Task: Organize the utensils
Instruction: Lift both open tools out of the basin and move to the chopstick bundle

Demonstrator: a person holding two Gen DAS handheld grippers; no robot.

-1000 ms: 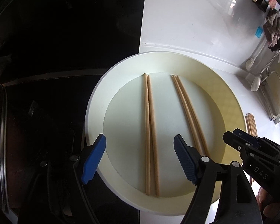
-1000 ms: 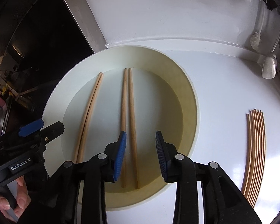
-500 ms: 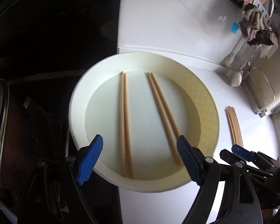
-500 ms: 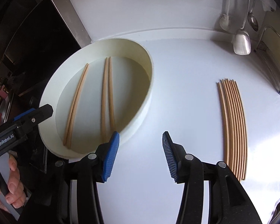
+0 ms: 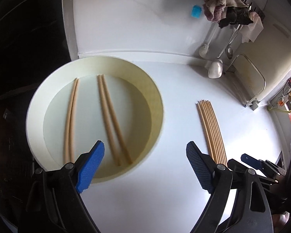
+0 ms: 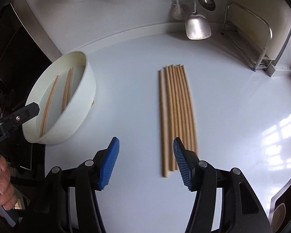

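A round white tray (image 5: 36, 101) sits at the counter's left edge with two pairs of wooden chopsticks (image 5: 110, 120) lying in it; it also shows in the right wrist view (image 6: 81, 104). A row of several loose chopsticks (image 6: 176, 108) lies on the white counter to its right, also in the left wrist view (image 5: 210, 128). My left gripper (image 5: 145, 167) is open and empty over the tray's near right rim. My right gripper (image 6: 145, 163) is open and empty just short of the near ends of the loose chopsticks.
Ladles and a metal spatula (image 6: 197, 25) hang against the back wall. A wire rack (image 6: 261, 38) stands at the back right. Cloths (image 5: 227, 9) hang above. A dark stove area (image 5: 19, 38) lies left of the counter.
Both grippers have swung right, away from the tray and toward the loose chopsticks. The right gripper has opened wider. The chopsticks in the tray have not moved.
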